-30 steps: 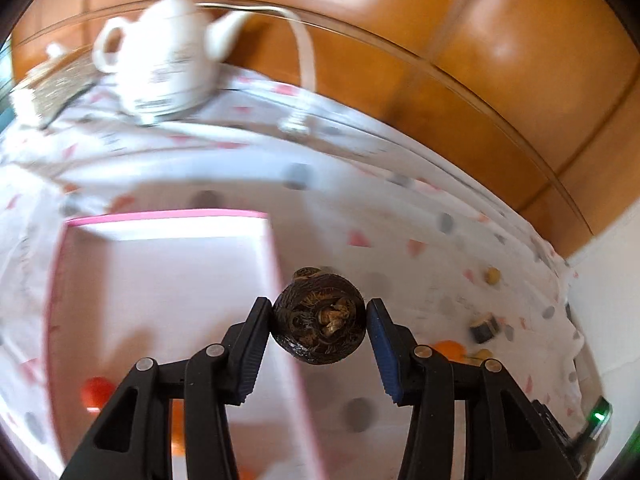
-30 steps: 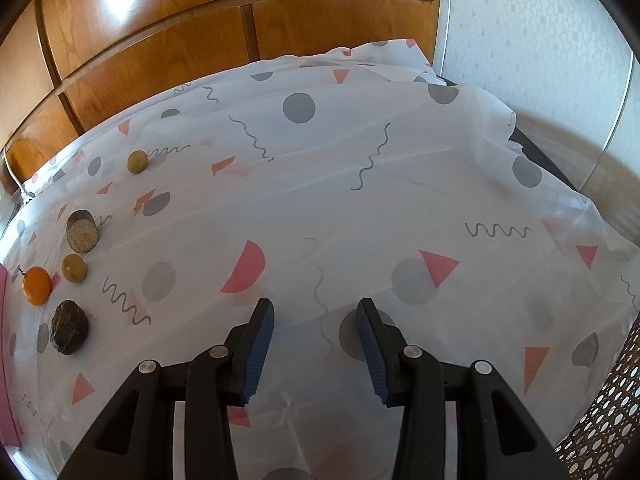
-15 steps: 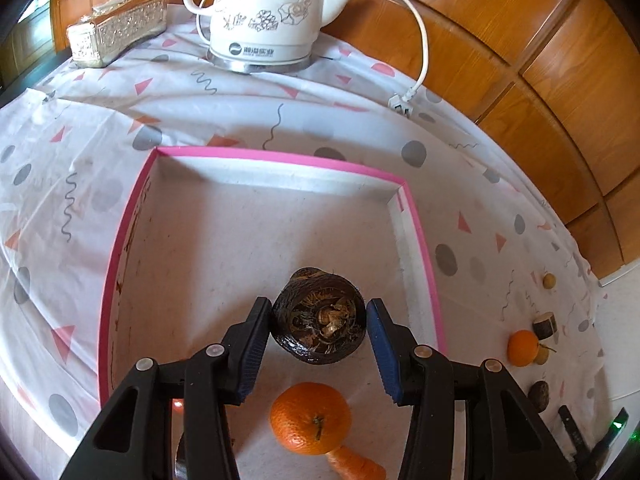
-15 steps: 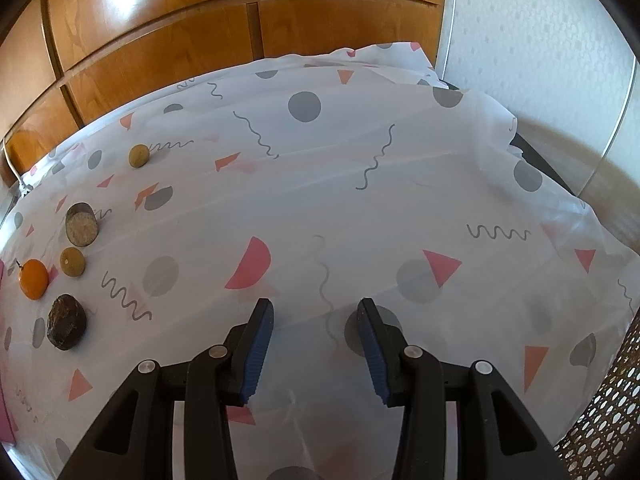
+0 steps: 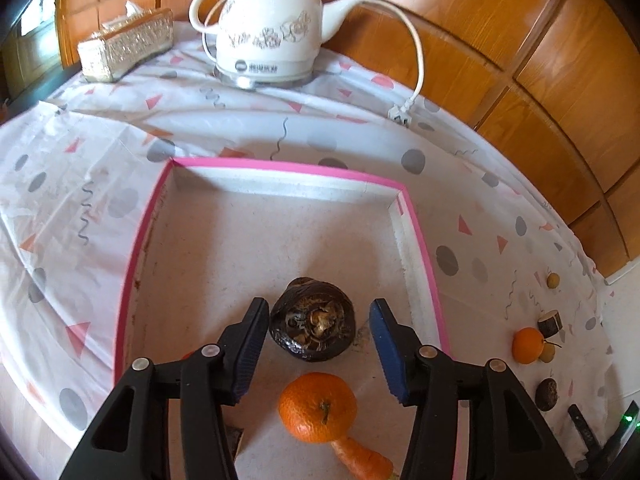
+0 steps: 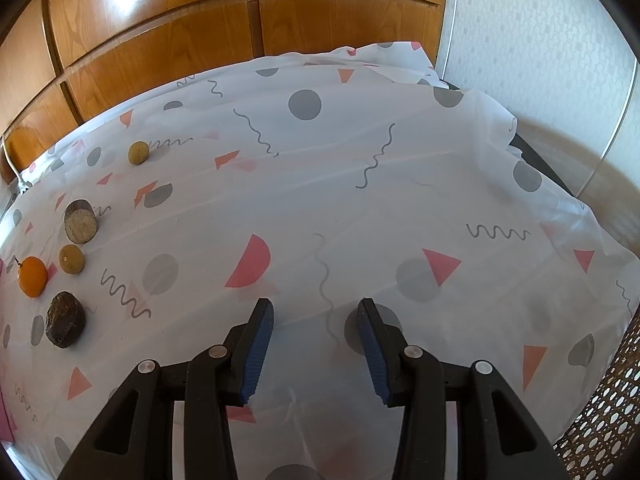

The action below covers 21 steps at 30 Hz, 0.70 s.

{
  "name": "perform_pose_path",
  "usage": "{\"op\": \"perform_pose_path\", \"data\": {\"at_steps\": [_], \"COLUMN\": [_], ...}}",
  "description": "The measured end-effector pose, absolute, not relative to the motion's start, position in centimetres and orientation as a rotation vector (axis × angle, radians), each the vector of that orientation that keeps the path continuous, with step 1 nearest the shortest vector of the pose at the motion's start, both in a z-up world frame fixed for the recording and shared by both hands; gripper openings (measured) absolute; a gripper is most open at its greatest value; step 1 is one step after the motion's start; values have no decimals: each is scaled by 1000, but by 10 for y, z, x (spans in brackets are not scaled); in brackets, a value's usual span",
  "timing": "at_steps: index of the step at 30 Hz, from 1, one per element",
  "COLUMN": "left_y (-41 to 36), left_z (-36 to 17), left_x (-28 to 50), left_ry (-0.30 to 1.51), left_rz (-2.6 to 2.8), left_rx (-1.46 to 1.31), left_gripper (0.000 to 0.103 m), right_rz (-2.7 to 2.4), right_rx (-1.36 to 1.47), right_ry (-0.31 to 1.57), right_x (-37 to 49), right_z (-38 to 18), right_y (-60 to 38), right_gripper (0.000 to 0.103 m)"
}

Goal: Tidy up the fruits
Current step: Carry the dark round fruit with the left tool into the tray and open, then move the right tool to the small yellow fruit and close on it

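The left gripper (image 5: pixel 316 340) has just been opening; its jaws are parted, the dark fruit (image 5: pixel 312 330) between them released inside the pink-edged tray (image 5: pixel 416 232), beside an orange (image 5: pixel 318 406). If nudged during withdrawal, the fruit could be rolled away.

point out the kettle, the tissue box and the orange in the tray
kettle (image 5: pixel 268 36), left wrist view, middle of its white body
tissue box (image 5: pixel 126 50), left wrist view, its patterned side
orange (image 5: pixel 318 407), left wrist view, top by the stem
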<state>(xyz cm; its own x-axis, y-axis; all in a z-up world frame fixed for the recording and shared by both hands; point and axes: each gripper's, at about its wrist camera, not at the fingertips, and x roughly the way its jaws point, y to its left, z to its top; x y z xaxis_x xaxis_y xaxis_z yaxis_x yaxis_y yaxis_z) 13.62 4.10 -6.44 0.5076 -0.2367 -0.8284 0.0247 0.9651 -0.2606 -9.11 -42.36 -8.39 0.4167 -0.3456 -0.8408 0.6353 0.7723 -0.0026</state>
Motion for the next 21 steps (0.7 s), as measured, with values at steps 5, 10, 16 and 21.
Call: {"op": "perform_pose_path", "data": {"at_steps": [5, 10, 16, 21], "left_y": [44, 46, 53, 59], "left_z": [-47, -34, -29, -32], "left_x": [117, 91, 62, 42], "left_ry": [965, 913, 883, 886], "left_rz": [-151, -161, -155, -149], "left_rx": [-228, -203, -185, -176], "left_gripper": [56, 56, 56, 56], "right_rz": [-631, -631, -631, -632], "right_rx": [332, 328, 327, 324], "right_ry": [962, 965, 964, 966], "right_x": [-91, -90, -90, -91], "right_z": [-84, -84, -84, -85], "right_y": [-423, -423, -422, -422], "right_gripper": [45, 45, 45, 45]}}
